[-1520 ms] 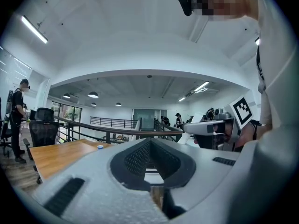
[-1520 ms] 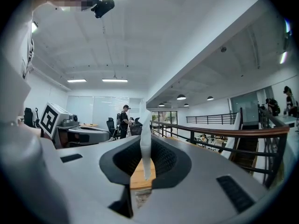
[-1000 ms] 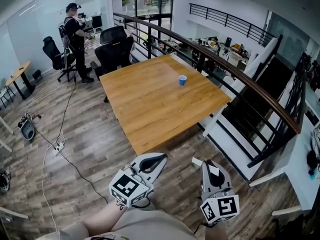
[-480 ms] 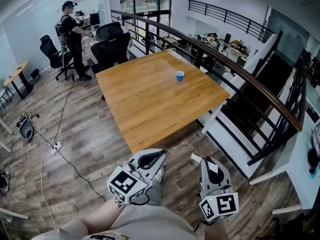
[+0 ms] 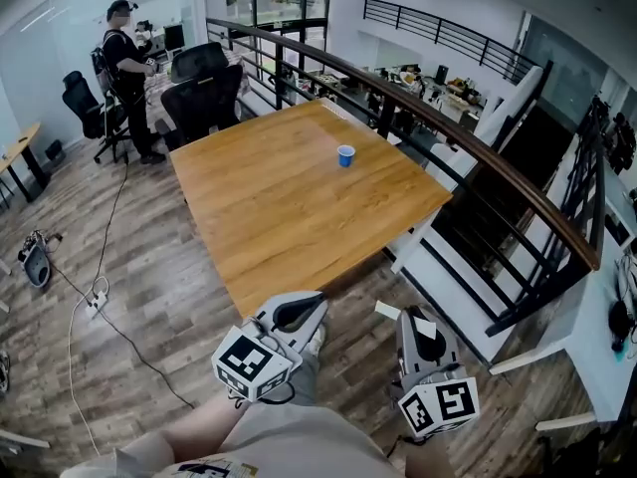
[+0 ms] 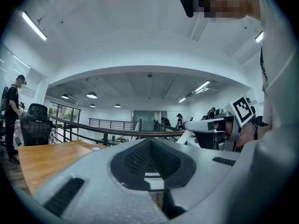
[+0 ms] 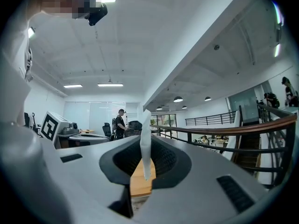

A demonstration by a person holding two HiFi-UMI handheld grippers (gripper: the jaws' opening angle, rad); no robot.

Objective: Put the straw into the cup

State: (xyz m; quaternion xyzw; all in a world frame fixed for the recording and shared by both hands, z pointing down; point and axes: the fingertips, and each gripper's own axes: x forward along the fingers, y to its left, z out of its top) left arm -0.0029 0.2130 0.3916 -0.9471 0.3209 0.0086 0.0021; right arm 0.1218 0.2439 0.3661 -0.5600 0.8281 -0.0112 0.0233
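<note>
- Between the dark, ribbed pads [image 7: 164, 160] of the right tool [image 7: 145, 174] stands a thin white paper-wrapped straw [image 7: 145, 141], upright and pinched by the narrow jaws.
- Beside it, the left tool [image 5: 317, 300] is a pale grey moulded shell, its jaws drawn together with nothing between them.
- Well ahead of both tools, a small round blue cup [image 5: 345, 155] sits upright on the far part of the square, smooth wooden counter [image 5: 269, 217].
- Under both tools lies a plank floor [image 5: 159, 297].

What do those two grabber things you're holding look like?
The left hand-held gripper and right hand-held gripper are pale grey plastic with dark ribbed pads inside the jaws. Each carries a white cube printed with black square markers.
</note>
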